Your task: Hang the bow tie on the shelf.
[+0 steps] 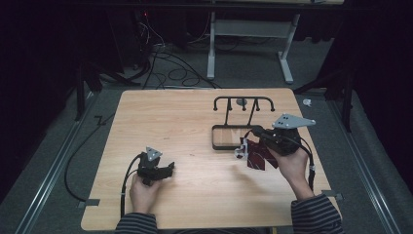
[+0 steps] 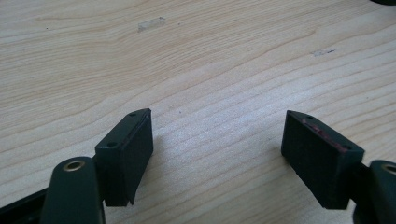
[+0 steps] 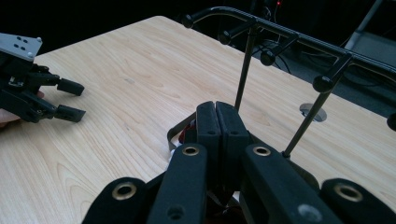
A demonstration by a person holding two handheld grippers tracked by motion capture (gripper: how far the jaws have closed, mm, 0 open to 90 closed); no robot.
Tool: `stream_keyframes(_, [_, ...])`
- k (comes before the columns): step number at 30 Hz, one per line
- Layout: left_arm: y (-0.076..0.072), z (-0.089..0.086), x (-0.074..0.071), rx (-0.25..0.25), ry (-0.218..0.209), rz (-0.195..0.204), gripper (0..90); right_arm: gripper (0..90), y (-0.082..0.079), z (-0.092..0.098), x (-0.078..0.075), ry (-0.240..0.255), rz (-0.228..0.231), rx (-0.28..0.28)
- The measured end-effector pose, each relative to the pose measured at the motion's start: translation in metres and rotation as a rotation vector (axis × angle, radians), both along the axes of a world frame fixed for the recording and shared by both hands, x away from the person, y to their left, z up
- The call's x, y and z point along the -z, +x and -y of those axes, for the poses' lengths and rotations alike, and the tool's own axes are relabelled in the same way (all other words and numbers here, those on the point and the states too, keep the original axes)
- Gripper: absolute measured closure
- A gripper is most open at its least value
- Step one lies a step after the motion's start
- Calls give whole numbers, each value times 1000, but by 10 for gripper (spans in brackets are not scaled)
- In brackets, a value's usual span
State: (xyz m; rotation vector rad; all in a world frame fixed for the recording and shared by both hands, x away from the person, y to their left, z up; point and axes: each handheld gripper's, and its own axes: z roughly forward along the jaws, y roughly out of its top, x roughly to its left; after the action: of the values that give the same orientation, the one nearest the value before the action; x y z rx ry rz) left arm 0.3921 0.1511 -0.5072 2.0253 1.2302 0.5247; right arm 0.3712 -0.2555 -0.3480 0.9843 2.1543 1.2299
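My right gripper (image 1: 247,145) hovers just in front of a black wire rack (image 1: 243,100) with knob-tipped hooks. Its jaws are pressed together (image 3: 216,114) on a thin dark red piece (image 1: 258,158) that hangs under it, with a small silver metal loop (image 3: 175,135) at its edge. The exact spot of the grip is hidden by the jaws. The rack's hooks (image 3: 280,28) rise right behind the jaw tips. My left gripper (image 1: 170,170) rests low at the front left of the table, open, with only bare wood between its pads (image 2: 217,149). It appears again at the left edge (image 3: 77,100).
The rack stands on a black rectangular base frame (image 1: 218,145) at the table's back right. A small round metal disc (image 1: 241,102) sits in the wooden table (image 1: 185,117) behind the rack. Cables and a desk frame lie on the floor beyond.
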Motion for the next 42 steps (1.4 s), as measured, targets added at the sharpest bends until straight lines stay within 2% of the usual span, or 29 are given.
stream_keyframes(14, [0, 0, 0, 0, -2, -1, 257, 900, 9, -4, -10, 26, 1, -15])
stream_keyframes(42, [0, -1, 0, 2, -4, -3, 257, 900, 30, -12, -15, 41, -17, -8])
